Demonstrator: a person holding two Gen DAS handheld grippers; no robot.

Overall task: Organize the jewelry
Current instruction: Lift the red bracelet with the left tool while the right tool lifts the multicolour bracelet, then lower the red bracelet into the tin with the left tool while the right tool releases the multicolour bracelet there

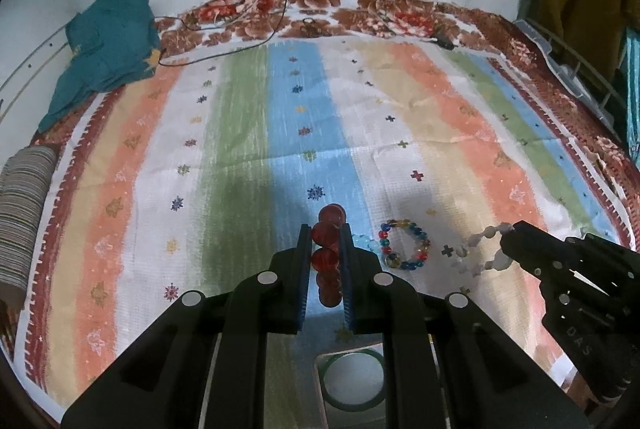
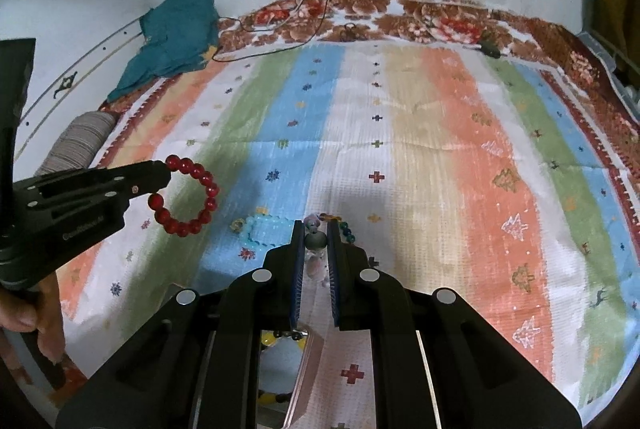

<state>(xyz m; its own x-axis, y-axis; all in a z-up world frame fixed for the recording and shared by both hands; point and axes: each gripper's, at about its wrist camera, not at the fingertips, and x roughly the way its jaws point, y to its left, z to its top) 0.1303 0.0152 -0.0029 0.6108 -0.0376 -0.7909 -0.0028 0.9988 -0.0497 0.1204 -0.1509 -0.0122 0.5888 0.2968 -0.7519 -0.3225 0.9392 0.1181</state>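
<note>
Our left fingers (image 1: 326, 249) pinch a red bead bracelet (image 2: 186, 195) lifted above the striped bedsheet (image 1: 248, 133); our right fingers (image 2: 316, 237) grip a white bead bracelet (image 1: 486, 253). A box (image 1: 352, 381) sits directly below both, nearest us. On the sheet between the grippers lie a multicoloured bracelet (image 1: 406, 245) and a pale blue bracelet (image 2: 264, 229), clear of the drop.
</note>
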